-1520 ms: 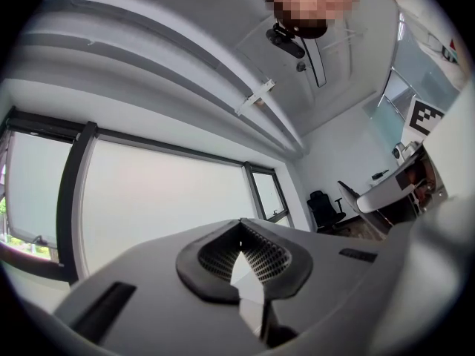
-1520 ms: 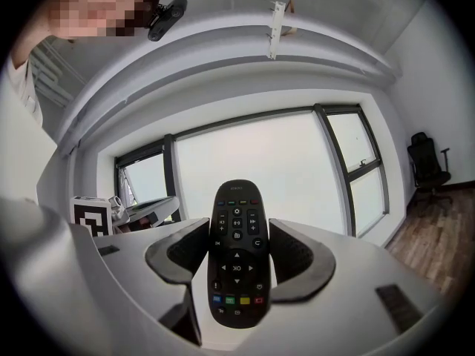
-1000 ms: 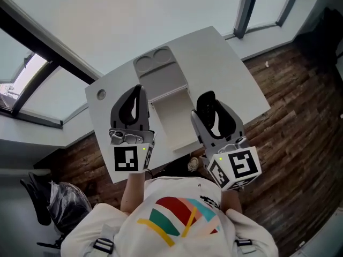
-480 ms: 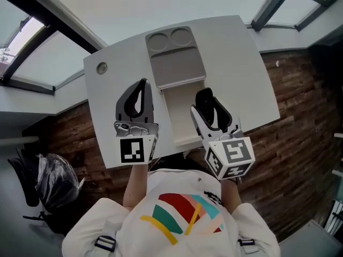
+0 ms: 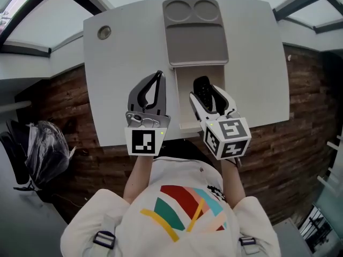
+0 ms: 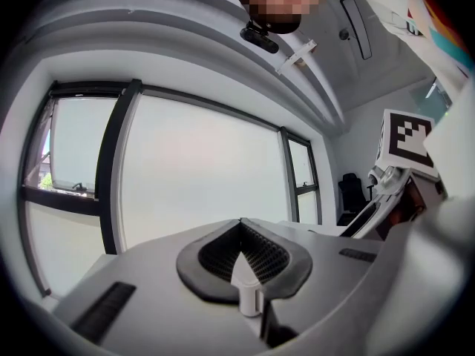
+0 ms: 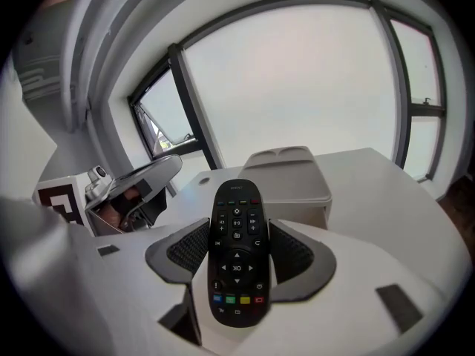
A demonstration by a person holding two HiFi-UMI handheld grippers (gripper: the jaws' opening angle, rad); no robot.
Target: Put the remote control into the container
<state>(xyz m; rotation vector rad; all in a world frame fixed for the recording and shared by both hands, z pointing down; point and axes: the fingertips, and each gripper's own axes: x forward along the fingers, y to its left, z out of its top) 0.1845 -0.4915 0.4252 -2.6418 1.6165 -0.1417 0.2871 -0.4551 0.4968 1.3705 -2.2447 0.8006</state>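
Over our white worktop (image 5: 115,90), by big windows (image 6: 200,169), our left tongs (image 5: 158,76) hang pressed together on nothing, while our right tongs (image 5: 206,92) pinch the black remote (image 7: 237,251) by its sides, over the grey container's (image 5: 196,44) open near end.

I take this for an office or a meeting room. I'm working over a white desk (image 5: 123,74) with a round cable grommet (image 5: 104,32) near its far left corner. It stands on dark wood-plank flooring (image 5: 303,116). Tall windows (image 6: 200,169) in dark frames fill one wall above a pale sill, and a black office chair (image 6: 349,193) stands by the wall beside them.
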